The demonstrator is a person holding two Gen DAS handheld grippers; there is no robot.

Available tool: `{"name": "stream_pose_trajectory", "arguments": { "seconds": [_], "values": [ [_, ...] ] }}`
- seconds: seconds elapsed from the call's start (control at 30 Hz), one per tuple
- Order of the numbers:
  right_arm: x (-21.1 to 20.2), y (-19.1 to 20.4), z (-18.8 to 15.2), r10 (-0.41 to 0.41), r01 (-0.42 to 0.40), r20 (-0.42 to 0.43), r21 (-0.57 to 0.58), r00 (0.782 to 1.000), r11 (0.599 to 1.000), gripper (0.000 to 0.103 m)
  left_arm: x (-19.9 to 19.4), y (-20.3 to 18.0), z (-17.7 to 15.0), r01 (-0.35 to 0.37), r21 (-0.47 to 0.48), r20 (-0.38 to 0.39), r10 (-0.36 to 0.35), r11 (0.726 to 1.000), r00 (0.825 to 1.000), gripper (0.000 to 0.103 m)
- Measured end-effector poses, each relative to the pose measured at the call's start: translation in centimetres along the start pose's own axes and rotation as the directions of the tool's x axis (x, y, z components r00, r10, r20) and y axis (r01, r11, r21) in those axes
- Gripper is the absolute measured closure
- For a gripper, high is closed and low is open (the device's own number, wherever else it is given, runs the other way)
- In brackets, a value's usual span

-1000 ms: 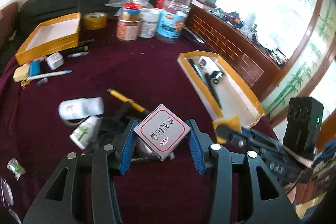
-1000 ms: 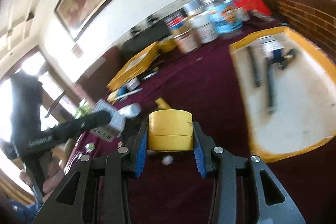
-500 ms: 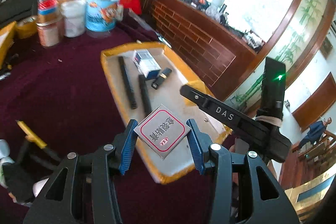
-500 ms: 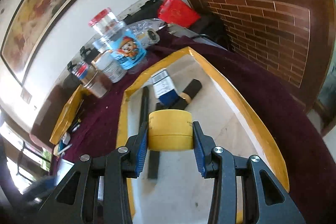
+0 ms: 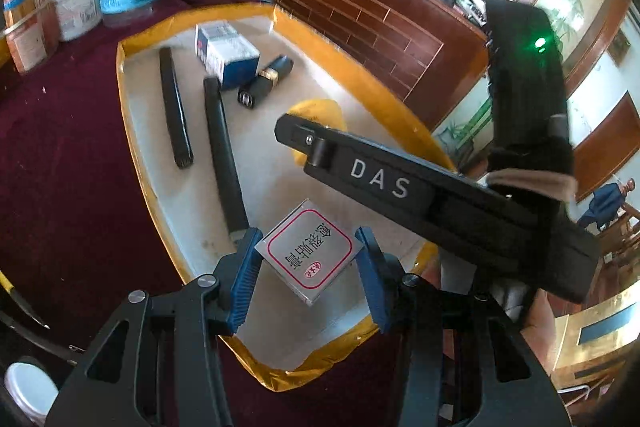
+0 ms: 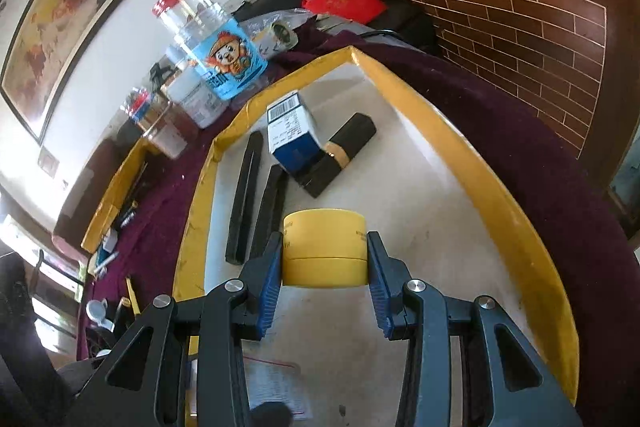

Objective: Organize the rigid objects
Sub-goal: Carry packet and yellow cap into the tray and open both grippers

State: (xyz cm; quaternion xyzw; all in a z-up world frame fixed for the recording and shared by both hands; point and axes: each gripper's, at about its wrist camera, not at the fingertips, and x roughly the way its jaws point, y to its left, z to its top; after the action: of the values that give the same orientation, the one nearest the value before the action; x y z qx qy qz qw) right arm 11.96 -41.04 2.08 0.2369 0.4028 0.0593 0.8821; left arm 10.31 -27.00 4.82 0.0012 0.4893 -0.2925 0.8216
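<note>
Left gripper (image 5: pixel 308 269): clamped on silver box (image 5: pixel 310 253), corner-on, no clear long axis. Right gripper (image 6: pixel 324 269): clamped on yellow roll (image 6: pixel 325 247), axis upright. Change: both, a second ago over the maroon cloth, now hang above the yellow tray (image 6: pixel 496 195); release likely next. Beyond: two black bars (image 5: pixel 174 107), long axes running away.

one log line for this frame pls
left gripper: holds silver box | right gripper: holds yellow tin | both over yellow-rimmed tray | not released

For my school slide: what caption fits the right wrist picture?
Right gripper holds yellow tub over tray.
</note>
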Motion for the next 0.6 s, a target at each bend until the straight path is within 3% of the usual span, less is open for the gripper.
{"name": "stream_pose_trajectory", "arguments": {
  "seconds": [0.6],
  "values": [
    [-0.8,0.2,-0.16,0.07,-0.07,0.031,0.014,0.997,0.997,0.065,-0.08,-0.15,-0.38,-0.002,-0.01,0.007,0.002,1.0,1.0,0.055]
  ]
}}
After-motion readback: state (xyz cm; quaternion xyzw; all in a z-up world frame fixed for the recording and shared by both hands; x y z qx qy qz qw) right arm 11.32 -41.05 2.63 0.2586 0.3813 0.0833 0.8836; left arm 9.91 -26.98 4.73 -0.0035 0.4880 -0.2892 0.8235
